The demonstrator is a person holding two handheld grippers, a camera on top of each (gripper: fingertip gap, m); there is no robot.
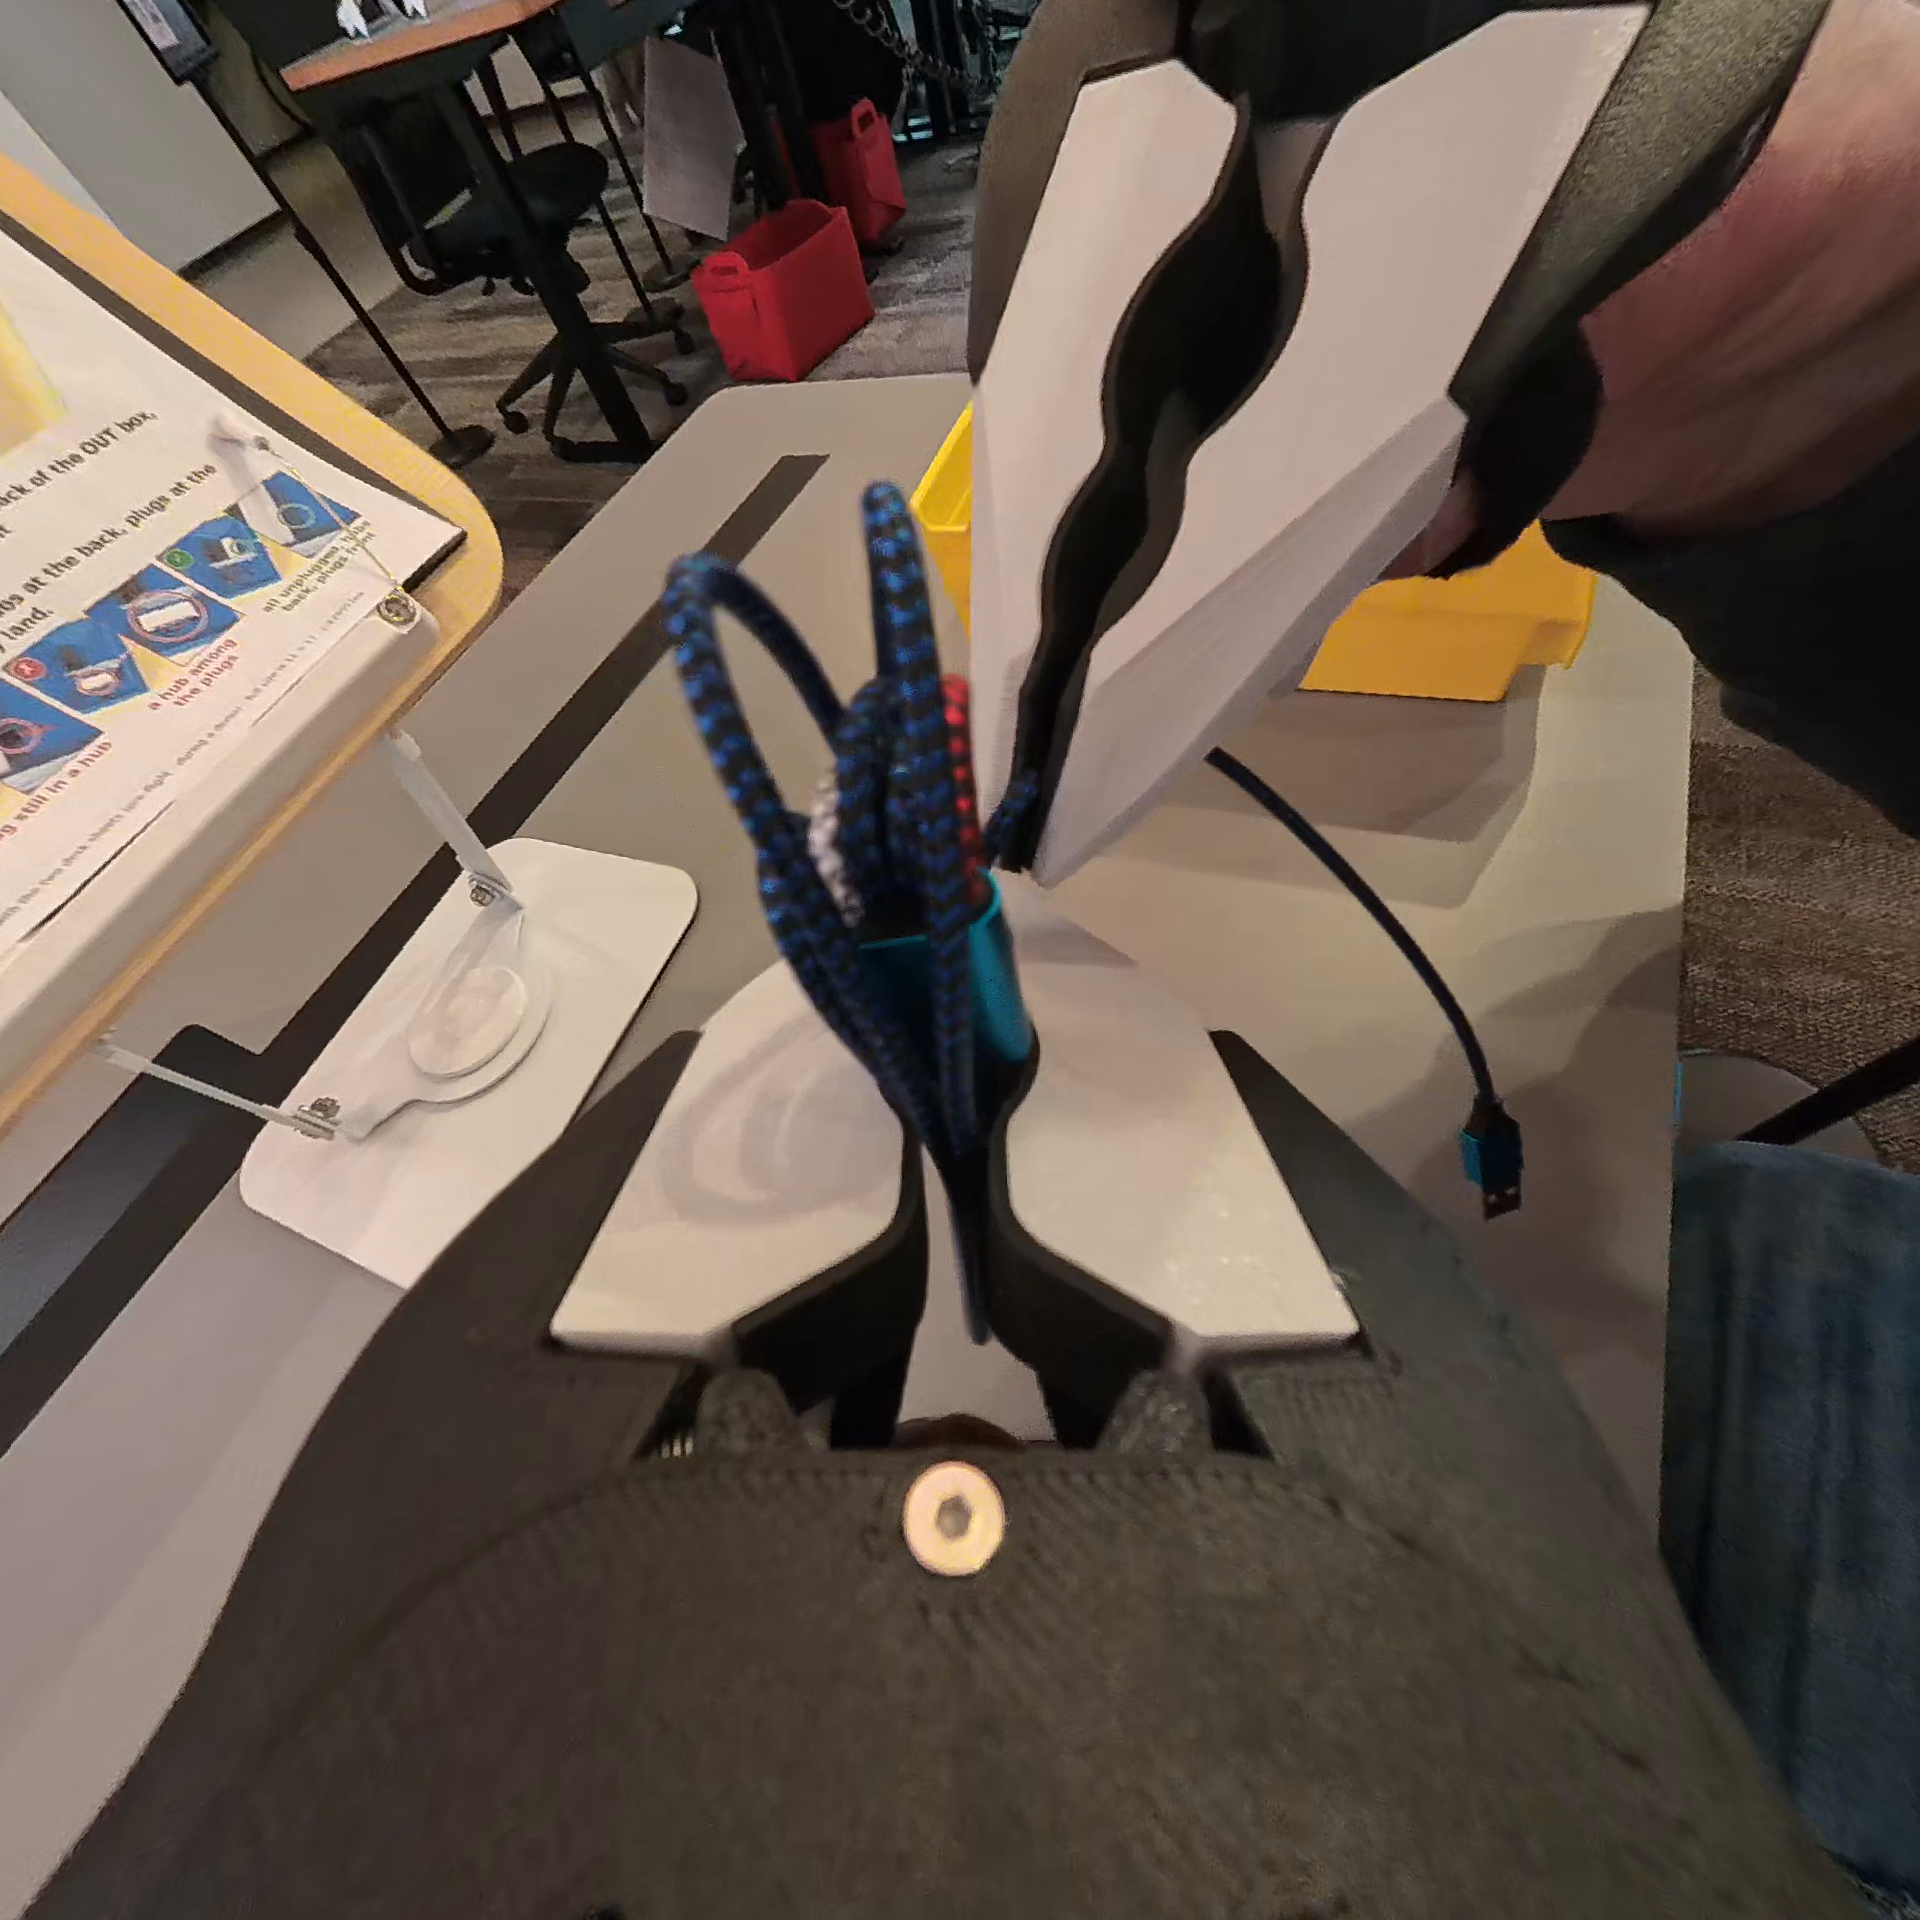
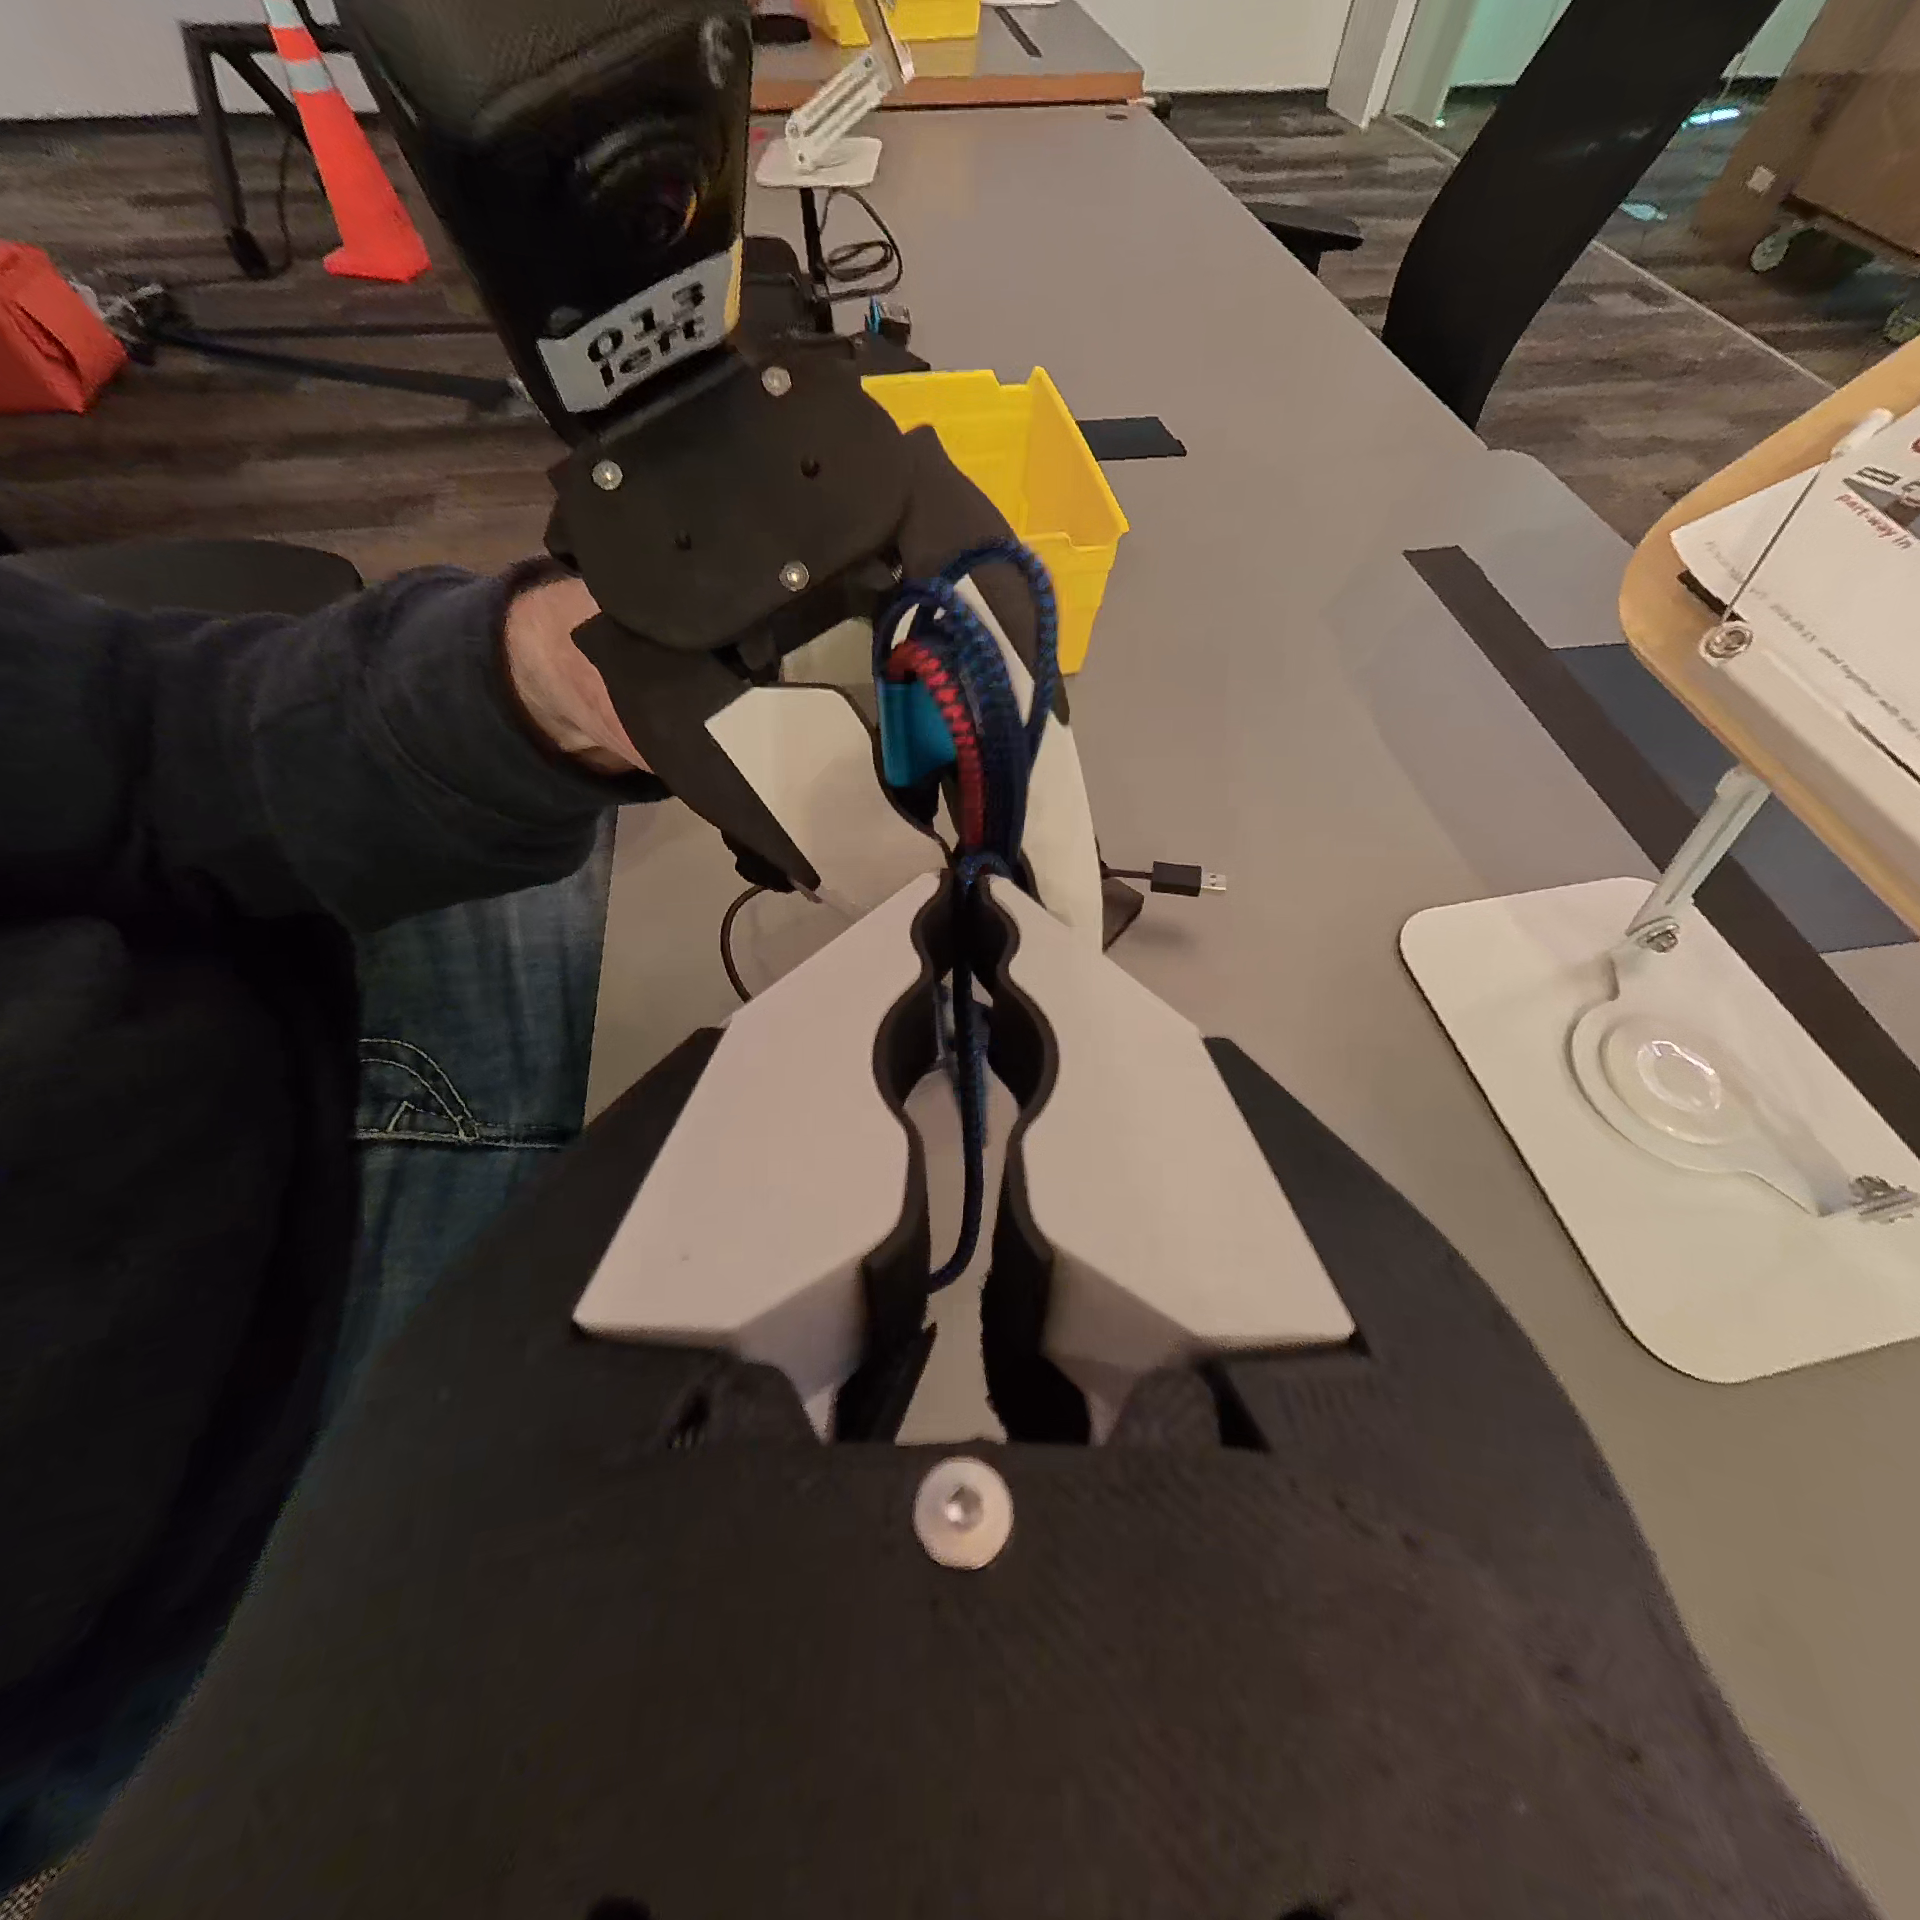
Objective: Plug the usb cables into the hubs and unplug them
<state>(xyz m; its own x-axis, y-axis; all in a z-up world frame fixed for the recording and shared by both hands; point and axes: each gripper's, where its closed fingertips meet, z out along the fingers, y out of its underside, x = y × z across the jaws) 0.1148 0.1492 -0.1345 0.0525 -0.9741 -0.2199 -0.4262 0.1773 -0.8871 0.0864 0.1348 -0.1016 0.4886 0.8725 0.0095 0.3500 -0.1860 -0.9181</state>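
My left gripper is shut on a bundle of blue-black braided USB cables with teal plug shells, held above the grey table. My right gripper comes in from the upper right and is shut on one blue strand of that bundle. Below it, a cable end with a teal USB plug hangs free. In the right wrist view my right gripper pinches the strand just under the bundle, below the left gripper's black body. No hub shows clearly.
A yellow bin stands on the table behind the grippers. A black USB plug lies on the table. A white stand base carries a tilted instruction board. Jeans-clad legs are at the table edge. My left and right fingertips are right by each other.
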